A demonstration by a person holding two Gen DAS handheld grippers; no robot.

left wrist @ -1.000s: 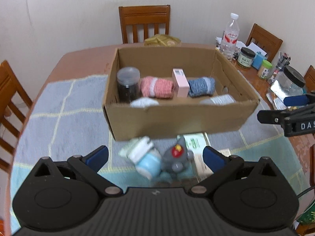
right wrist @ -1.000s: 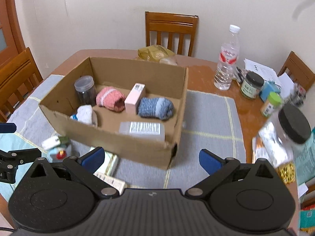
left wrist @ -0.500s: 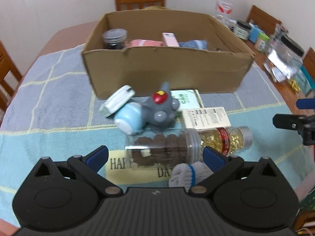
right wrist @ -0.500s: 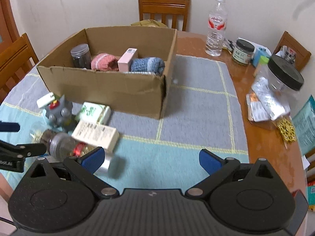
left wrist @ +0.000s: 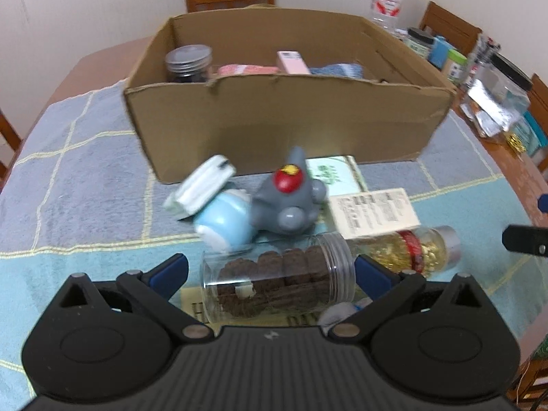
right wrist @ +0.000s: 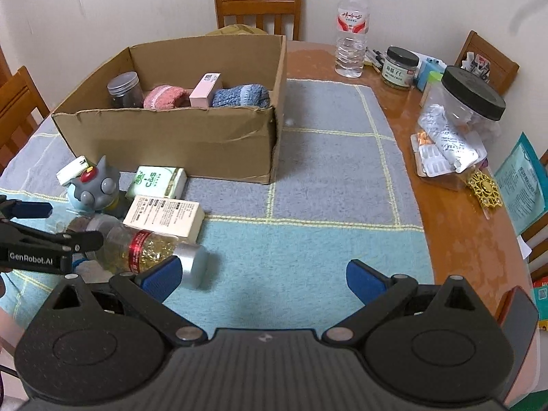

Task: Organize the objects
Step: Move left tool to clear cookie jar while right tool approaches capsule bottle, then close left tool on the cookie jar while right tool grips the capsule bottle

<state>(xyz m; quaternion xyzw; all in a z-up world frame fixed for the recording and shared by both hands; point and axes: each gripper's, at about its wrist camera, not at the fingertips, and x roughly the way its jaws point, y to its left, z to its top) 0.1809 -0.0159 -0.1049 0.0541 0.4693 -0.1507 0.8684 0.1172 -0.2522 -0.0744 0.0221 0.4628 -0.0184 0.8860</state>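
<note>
A clear jar of brown cookies (left wrist: 277,284) lies on its side on the blue cloth, right between the open fingers of my left gripper (left wrist: 270,272); the pads stand just off its two ends. Behind it lie a grey toy (left wrist: 287,202), a light-blue toy (left wrist: 222,219), a white box (left wrist: 375,210) and a bottle of golden capsules (left wrist: 411,250). The cardboard box (left wrist: 287,116) stands further back with a dark jar, socks and a pink carton inside. My right gripper (right wrist: 263,279) hangs open over bare cloth, the capsule bottle (right wrist: 147,250) just left of it.
A green tissue pack (right wrist: 157,181) lies against the box front. Along the right side of the table stand a water bottle (right wrist: 352,30), a green-labelled jar (right wrist: 400,65) and a big black-lidded jar (right wrist: 462,109) with blister packs. Wooden chairs ring the table.
Both grippers have drawn back from the box toward the table's near side. The left one has dropped low and closed in on the cookie jar, which now sits between its fingers.
</note>
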